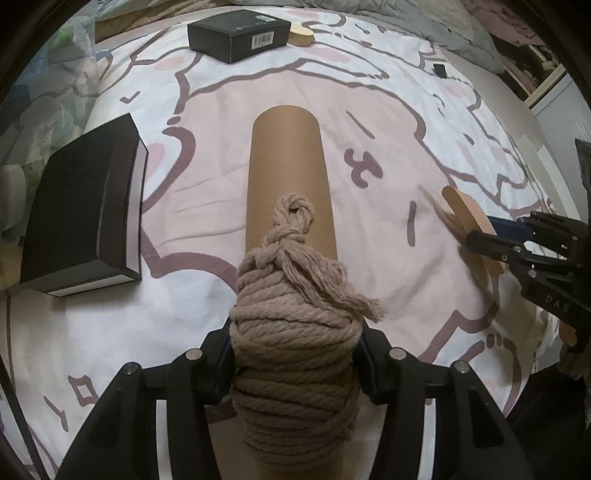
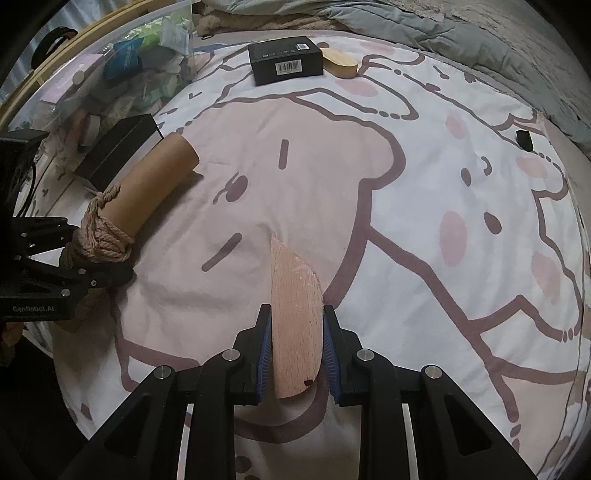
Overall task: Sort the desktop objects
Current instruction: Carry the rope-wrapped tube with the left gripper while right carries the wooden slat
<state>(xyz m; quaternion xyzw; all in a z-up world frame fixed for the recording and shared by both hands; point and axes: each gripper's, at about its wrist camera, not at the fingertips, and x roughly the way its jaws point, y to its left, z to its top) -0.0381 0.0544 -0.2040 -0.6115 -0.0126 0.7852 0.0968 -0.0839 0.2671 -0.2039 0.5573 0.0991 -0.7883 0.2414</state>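
A brown cardboard tube [image 1: 286, 162] lies on the cartoon-print bedsheet [image 1: 388, 122], with beige rope [image 1: 295, 325] wound and knotted around its near end. My left gripper [image 1: 295, 354] is shut on that rope-wound end, its blue pads pressing both sides. From the right wrist view the same tube [image 2: 159, 177] and left gripper [image 2: 85, 251] sit at the left. My right gripper [image 2: 295, 332] is shut on a flat wooden piece [image 2: 291, 288] held on edge, its tip resting on the sheet. In the left wrist view, that wooden piece [image 1: 471, 214] and right gripper [image 1: 480, 240] are at the right.
A black box with a white edge [image 1: 85, 218] lies left of the tube. At the back a black barcode box [image 1: 240, 33] sits beside a wooden brush [image 1: 303, 35]. A small black item [image 1: 439, 70] lies far right. A clear bin of clutter [image 2: 122, 74] borders the left; grey bedding [image 2: 406, 26] lies behind.
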